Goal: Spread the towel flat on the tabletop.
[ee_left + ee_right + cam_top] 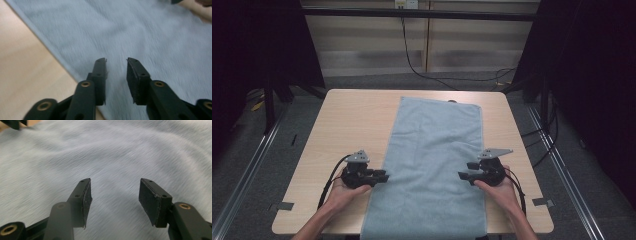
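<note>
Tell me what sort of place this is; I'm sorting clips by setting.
Probably a lab recording station: a small wooden table with a blue towel stands between dark curtains, with floor rails and loose cables.

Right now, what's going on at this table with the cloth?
A person works at a light wooden table with a hand-held gripper in each hand. A long pale blue towel lies flat down the middle, its near end hanging over the table's front edge. The left hand-held gripper sits at the towel's left edge and the right hand-held gripper at its right edge, both pointing inward. Both have open jaws with nothing pinched between them, so the towel is not held.
</note>
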A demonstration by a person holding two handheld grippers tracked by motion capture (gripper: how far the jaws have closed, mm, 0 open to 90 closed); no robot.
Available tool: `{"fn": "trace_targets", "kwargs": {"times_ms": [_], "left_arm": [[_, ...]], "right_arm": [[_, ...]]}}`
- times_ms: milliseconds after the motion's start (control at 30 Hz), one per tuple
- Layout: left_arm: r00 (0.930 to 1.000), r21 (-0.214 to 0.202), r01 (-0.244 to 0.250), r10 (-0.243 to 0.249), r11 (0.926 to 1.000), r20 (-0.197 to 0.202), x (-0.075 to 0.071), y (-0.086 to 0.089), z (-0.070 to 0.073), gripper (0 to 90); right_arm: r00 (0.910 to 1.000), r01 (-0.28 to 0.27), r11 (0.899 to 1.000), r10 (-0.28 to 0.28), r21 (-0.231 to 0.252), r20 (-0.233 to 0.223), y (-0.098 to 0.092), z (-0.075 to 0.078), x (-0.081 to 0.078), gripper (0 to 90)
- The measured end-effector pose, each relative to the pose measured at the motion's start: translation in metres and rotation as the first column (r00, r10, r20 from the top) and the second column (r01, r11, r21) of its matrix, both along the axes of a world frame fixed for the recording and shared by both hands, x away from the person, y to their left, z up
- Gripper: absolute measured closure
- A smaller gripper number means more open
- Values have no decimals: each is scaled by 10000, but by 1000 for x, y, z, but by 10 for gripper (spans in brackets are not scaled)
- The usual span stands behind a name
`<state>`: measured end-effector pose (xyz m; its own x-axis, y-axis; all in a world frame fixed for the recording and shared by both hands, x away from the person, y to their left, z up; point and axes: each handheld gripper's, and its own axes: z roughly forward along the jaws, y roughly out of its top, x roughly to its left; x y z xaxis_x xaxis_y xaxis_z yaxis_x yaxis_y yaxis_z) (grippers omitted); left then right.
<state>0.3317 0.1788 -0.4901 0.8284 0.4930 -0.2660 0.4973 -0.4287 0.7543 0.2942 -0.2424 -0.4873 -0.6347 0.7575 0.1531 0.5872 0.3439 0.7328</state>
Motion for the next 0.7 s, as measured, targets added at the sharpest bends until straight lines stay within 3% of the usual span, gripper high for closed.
{"fn": "trace_targets", "kwargs": {"times_ms": [33,100,133,200,267,333,400,467,533,633,700], "left_arm": [[9998,-64,174,-174,9998,-57,6,-5,1,642],[9985,-172,-423,429,9990,348,16,-13,4,595],[9988,-198,-352,358,9992,339,21,-17,3,584],[9991,310,-345,337,9989,247,27,-25,-3,566],[9994,747,-305,294,9967,156,28,-31,-10,550],[9978,1119,-148,75,9936,661,23,-34,-14,535],[9978,1170,-176,99,9930,660,21,-32,-13,540],[9930,1677,-81,-118,9858,1172,14,-29,-12,645],[9946,1802,-13,-173,9836,1019,10,-24,-10,719],[9958,1545,-63,-79,9880,910,3,-12,-12,766],[9979,1367,48,-135,9906,629,-1,-6,-12,787]], "right_arm": [[9999,117,9998,-116,-137,62,1,-1,6,438],[9996,272,9985,-269,-465,68,3,-3,15,434],[9991,411,9967,-404,-695,124,5,-3,18,427],[9986,526,9966,-526,-638,17,6,-6,22,426],[9985,535,9935,-542,-1009,-50,8,-12,23,419],[9988,498,9919,-496,-1165,48,9,-15,22,417],[9978,654,9894,-636,-1294,182,12,-15,20,414],[9962,848,9880,-813,-1287,323,17,-17,17,426],[9974,683,9893,-647,-1287,317,21,-16,14,527],[9990,380,9935,-351,-1069,285,24,-15,9,717],[9997,209,9967,-197,-785,159,26,-16,5,755]]}}
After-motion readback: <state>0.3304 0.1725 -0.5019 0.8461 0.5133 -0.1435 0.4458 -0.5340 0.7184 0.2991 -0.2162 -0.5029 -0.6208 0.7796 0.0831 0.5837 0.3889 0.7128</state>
